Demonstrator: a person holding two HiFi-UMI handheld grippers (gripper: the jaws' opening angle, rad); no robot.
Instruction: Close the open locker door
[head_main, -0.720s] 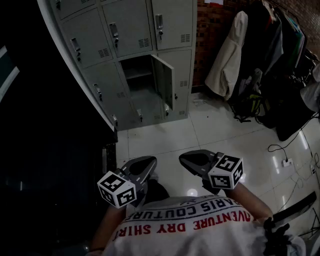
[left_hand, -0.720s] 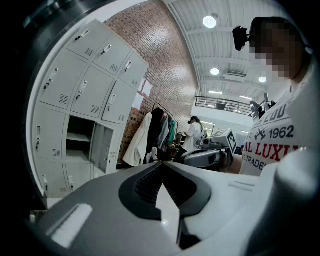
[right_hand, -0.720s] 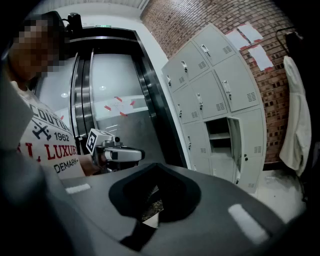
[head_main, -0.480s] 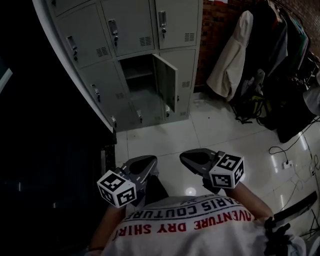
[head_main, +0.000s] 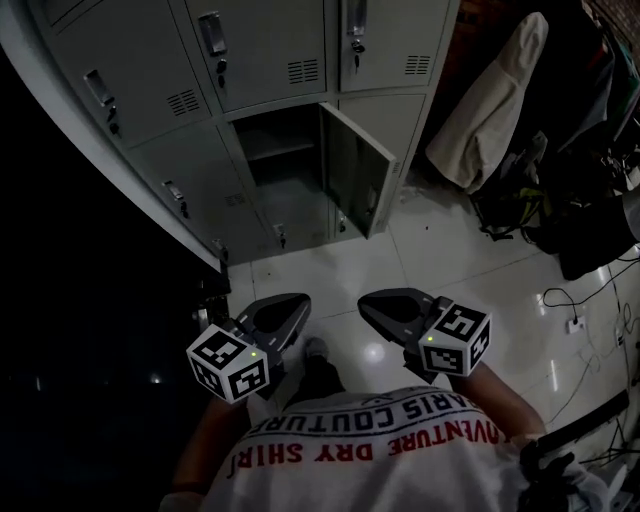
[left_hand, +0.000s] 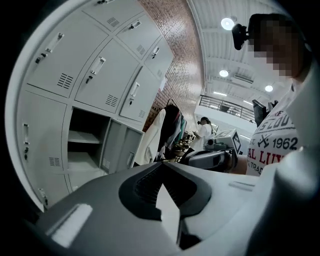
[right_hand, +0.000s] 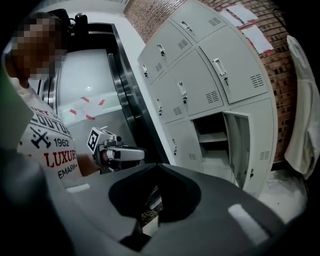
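Observation:
The grey locker bank (head_main: 250, 60) stands ahead of me. One lower compartment (head_main: 275, 165) is open, with a shelf inside, and its door (head_main: 355, 170) swings out to the right. Both grippers hover low near my body, well short of the door. My left gripper (head_main: 296, 305) and right gripper (head_main: 372, 308) are shut with nothing in them. The left gripper view has the jaws (left_hand: 162, 165) meeting below the open compartment (left_hand: 85, 145). The right gripper view shows the tips (right_hand: 157, 167) closed, with the open door (right_hand: 239, 147) beyond them.
Coats (head_main: 490, 110) hang on a rack at the right, with bags (head_main: 520, 200) under them and cables (head_main: 570, 310) on the white tile floor (head_main: 320, 265). A dark metal panel (right_hand: 127, 100) borders the lockers on the left. A person (left_hand: 204, 131) stands far off.
The lockers and the open door have grown larger and nearer in the head view. Both grippers keep the same pose in front of my body.

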